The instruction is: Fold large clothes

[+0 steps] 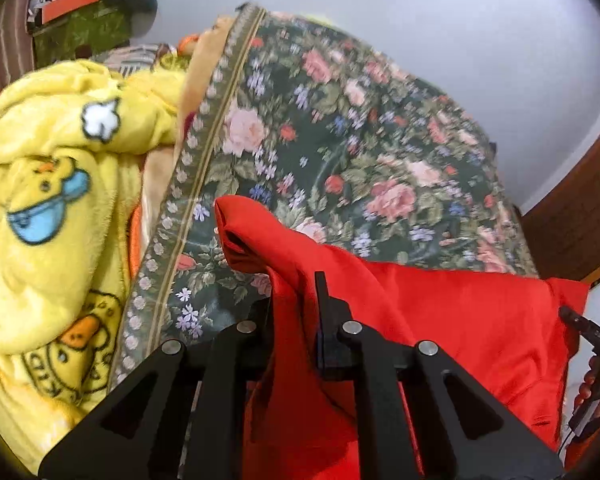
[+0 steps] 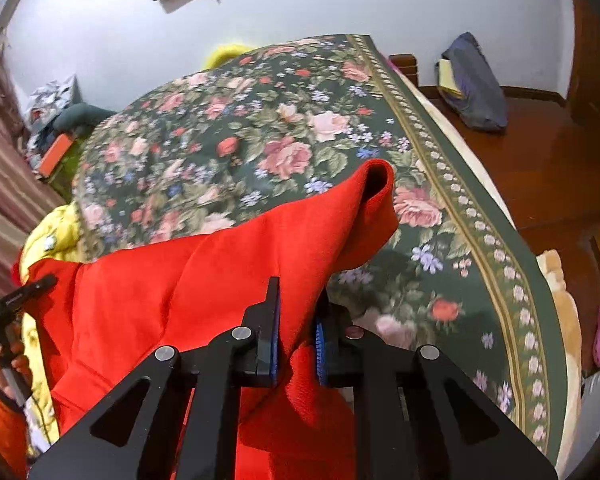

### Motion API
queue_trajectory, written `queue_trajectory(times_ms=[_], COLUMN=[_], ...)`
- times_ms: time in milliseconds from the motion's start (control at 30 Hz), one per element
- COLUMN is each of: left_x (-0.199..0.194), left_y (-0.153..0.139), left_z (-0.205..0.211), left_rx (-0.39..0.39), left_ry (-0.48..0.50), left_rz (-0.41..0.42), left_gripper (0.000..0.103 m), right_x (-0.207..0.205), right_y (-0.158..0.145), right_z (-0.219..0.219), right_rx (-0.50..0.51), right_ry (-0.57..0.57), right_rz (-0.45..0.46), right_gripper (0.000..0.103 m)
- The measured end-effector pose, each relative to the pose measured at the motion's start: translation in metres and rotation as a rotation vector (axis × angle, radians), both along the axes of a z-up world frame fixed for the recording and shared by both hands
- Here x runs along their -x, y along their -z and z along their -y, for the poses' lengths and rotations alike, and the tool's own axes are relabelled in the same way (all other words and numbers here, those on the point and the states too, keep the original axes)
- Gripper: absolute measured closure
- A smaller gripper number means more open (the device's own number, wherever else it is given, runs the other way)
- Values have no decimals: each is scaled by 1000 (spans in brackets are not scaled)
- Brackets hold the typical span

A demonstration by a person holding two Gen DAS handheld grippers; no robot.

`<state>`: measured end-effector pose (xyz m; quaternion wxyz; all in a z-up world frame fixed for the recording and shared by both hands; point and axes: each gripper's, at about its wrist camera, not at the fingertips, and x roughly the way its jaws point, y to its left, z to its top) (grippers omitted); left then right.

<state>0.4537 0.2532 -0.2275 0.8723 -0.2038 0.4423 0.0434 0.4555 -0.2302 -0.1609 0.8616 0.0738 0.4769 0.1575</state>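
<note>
red garment [image 1: 440,320] hangs pinched in both our left gripper [image 1: 296,312] and right gripper [image 2: 298,312], lifted over the floral bedspread [image 2: 260,128] ahead, so next we judge it needs spreading flat there before folding.

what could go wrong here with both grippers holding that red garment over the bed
1. Each grip is narrow: the left gripper and right gripper pinch bunched folds of the red garment, so the cloth might slip out.
2. A loose flap curls over beyond each gripper and could crease the fold.
3. The yellow duck blanket lies heaped beside the floral bedspread; the garment could snag it.
</note>
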Motion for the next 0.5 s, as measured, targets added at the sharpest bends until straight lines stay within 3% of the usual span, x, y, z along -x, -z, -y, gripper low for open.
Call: queue_trajectory(times_ms=[133, 233, 300, 367, 467, 500], left_x=[-14, -11, -3, 6, 19, 21], left_y=[39, 66, 72, 69, 61, 59], left_z=[-4, -2, 2, 7, 13, 13], left_rx=[22, 27, 22, -7, -69, -84], left_ry=[-3, 17, 18, 19, 29, 27], left_rz=[-93, -160, -158, -147, -157, -167], left_gripper=[92, 90, 88, 87, 71, 59], right_x=[-8, -6, -2, 2, 10, 14], right_y=[16, 20, 19, 17, 11, 8], right_z=[-2, -1, -2, -3, -3, -3], right_rx=[33, 69, 102, 145, 196, 200], right_ry=[10, 12, 4, -3, -14, -24], right_rz=[-19, -6, 14, 23, 19, 7], right_gripper=[89, 81, 74, 62, 49, 48])
